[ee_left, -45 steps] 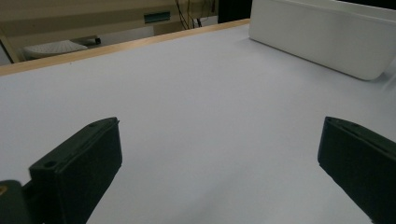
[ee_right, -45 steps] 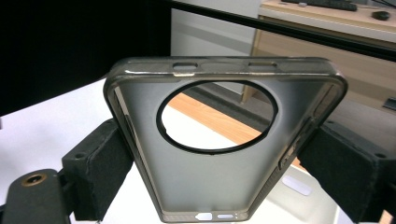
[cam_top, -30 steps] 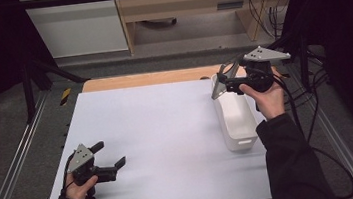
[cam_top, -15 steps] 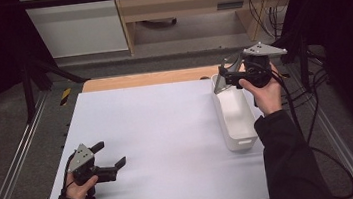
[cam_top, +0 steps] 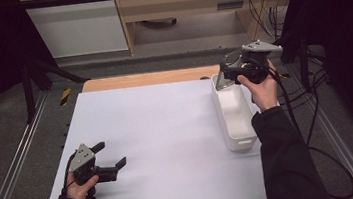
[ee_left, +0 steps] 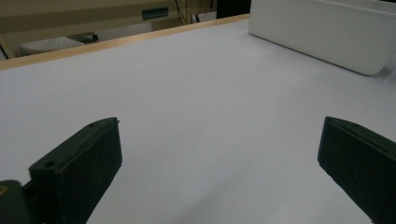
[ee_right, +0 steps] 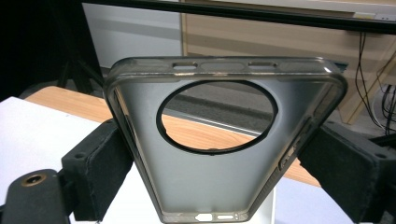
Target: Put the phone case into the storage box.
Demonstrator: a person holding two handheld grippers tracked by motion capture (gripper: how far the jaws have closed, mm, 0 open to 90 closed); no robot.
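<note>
Right gripper (cam_top: 223,75) held a translucent phone case (ee_right: 224,140) by its two long edges, above the far end of the white bin (cam_top: 235,118) at the table's right, long axis running out from the jaws. Left gripper (cam_top: 113,157) rested wide open and empty at the near left, well apart from both.

A white worktop (cam_top: 158,132) with a wooden strip along its far edge carries a long white bin (cam_top: 234,115), which lies lengthwise near the right side, reaching almost to the far edge. The left gripper (cam_top: 113,157) rests low at the near left corner.
</note>
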